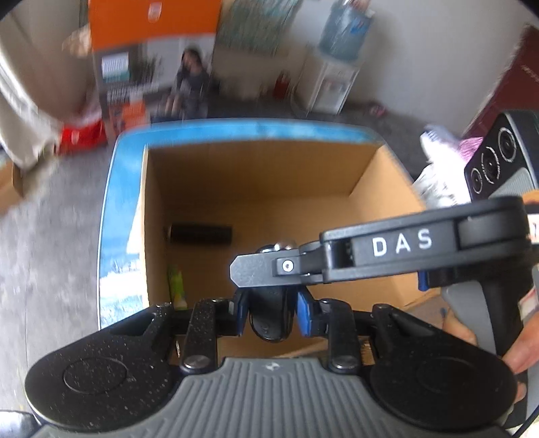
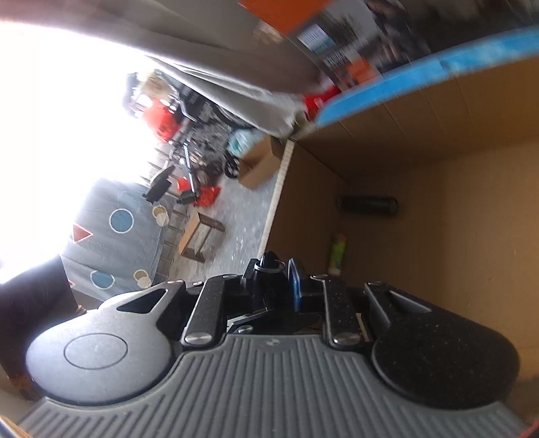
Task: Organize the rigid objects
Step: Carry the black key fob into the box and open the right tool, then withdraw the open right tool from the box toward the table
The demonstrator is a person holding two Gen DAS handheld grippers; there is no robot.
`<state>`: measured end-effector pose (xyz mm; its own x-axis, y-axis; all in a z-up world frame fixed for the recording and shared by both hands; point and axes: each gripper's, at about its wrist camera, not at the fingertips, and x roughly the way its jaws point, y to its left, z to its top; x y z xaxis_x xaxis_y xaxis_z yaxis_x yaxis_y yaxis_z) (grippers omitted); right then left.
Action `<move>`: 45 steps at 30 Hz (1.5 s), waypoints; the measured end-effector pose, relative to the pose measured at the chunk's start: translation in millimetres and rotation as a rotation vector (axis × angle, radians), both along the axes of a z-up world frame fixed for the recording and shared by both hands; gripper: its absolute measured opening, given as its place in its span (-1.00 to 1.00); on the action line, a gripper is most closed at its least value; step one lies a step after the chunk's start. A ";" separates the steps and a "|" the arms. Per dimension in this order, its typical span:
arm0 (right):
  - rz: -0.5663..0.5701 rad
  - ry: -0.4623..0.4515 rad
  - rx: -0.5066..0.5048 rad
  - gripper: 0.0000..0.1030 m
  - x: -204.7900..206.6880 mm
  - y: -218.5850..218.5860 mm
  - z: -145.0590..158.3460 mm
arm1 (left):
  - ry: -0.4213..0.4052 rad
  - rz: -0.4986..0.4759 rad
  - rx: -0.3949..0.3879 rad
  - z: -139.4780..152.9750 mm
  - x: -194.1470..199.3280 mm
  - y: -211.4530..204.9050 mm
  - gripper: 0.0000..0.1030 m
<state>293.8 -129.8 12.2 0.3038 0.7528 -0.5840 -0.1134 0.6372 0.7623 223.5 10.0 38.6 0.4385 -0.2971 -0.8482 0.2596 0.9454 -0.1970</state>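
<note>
1. The left tongs [image 1: 269, 303] pinch the rounded body of a small black plastic key fob [image 1: 269, 320], holding it over the open brown cardboard box [image 1: 256, 188].
2. The right tongs [image 2: 274, 286] are pressed together on the fob's [image 2: 266, 269] narrow end with the metal ring, so both hold one object.
3. It looks light, stiff and smooth; I judge it may slip, so gripping the flat sides seems safest.
4. Inside the box, low on the left, a dark cylinder [image 1: 198, 233] lies by the wall, with a green and white tube [image 1: 177, 286] near it.
5. The box, edged in blue print, stands on a grey speckled floor [image 1: 50, 252].
6. Beyond it the room is blurred: an orange carton [image 1: 151, 23] and a water dispenser [image 1: 333, 84].
</note>
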 end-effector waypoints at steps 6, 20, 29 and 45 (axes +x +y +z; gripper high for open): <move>0.012 0.177 -0.020 -0.63 39.9 12.0 -54.9 | 0.064 0.072 0.055 -23.3 19.5 12.7 -0.07; -0.038 0.027 -0.066 -0.46 32.8 3.5 -30.7 | -0.109 0.073 0.020 19.0 -17.1 8.3 0.23; -0.122 -0.179 0.046 -0.36 -57.9 -56.8 21.3 | -0.259 0.028 -0.033 53.4 -82.3 0.0 0.57; -0.268 -0.226 -0.007 -0.10 -223.8 -120.6 -23.4 | -0.119 -0.020 -0.134 -15.9 -160.1 -16.1 0.89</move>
<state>70.0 -250.4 -11.2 0.6122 0.6250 -0.4843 -0.1068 0.6723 0.7326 63.4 -6.1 22.7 0.5259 -0.4141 -0.7429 0.3070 0.9070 -0.2882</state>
